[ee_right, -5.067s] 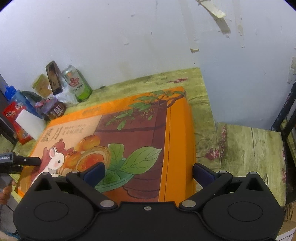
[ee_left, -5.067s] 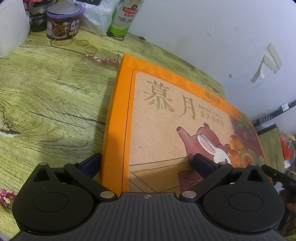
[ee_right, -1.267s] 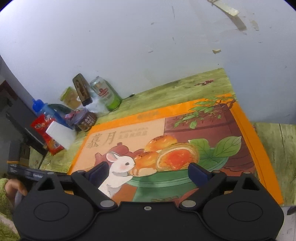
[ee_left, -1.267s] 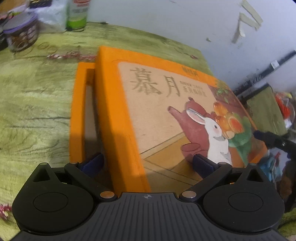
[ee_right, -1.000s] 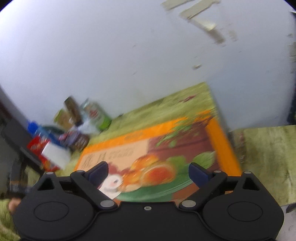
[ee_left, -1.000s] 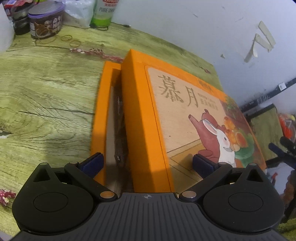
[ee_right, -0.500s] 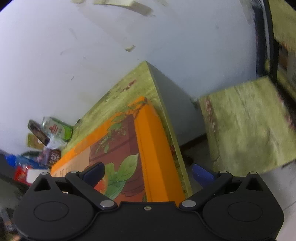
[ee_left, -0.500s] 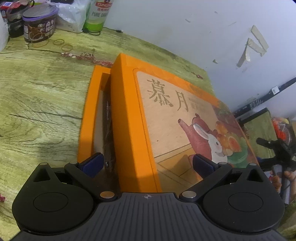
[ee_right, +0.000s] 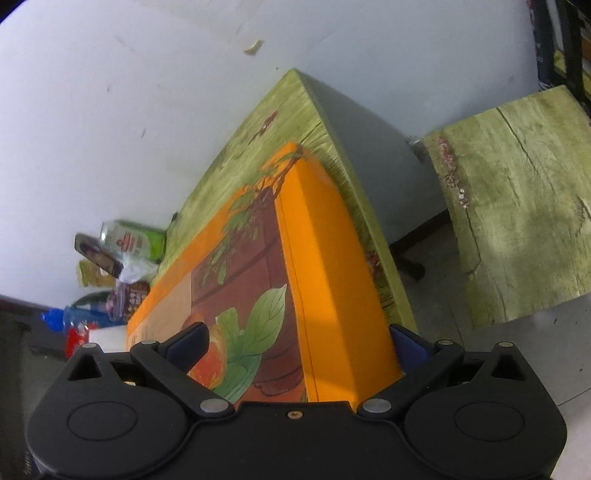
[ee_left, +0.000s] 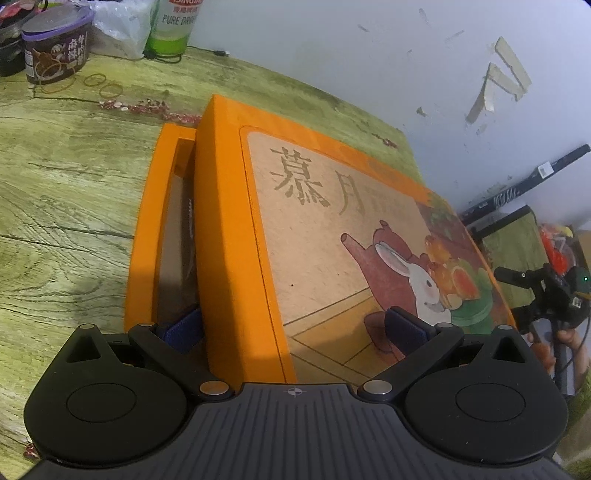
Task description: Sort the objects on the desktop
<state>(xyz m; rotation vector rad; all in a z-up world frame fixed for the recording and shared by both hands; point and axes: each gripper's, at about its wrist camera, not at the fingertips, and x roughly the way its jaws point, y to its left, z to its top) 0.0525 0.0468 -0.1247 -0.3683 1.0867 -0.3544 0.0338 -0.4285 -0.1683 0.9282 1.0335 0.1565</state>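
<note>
The left tongs stand wide open across the near left corner of the orange lid. The left pad sits down inside the open gap of the box base, close against the lid's side wall; the right pad is above the printed top. I cannot tell if either pad really presses, so I would not call it a grip.

The right tongs have just been opening, and now they are as wide as they go. The far right corner of the lid is between them, one pad over the leaf picture and the other beside the orange side wall, at the edge of the tabletop. No firm pressing is visible there.

What has changed: five seconds ago the lid sat square on the box, with no base showing. Now the lid is shifted to the right and a strip of the base, with brown cardboard inside, is uncovered on its left. In the last second the right tongs also came from above the picture down to the corner and rolled over.

My judgement is that the box is being opened, so that things can be sorted into it; the lid is loosened but not yet off. The jar, the bottle and the rubber bands wait at the far end.
</note>
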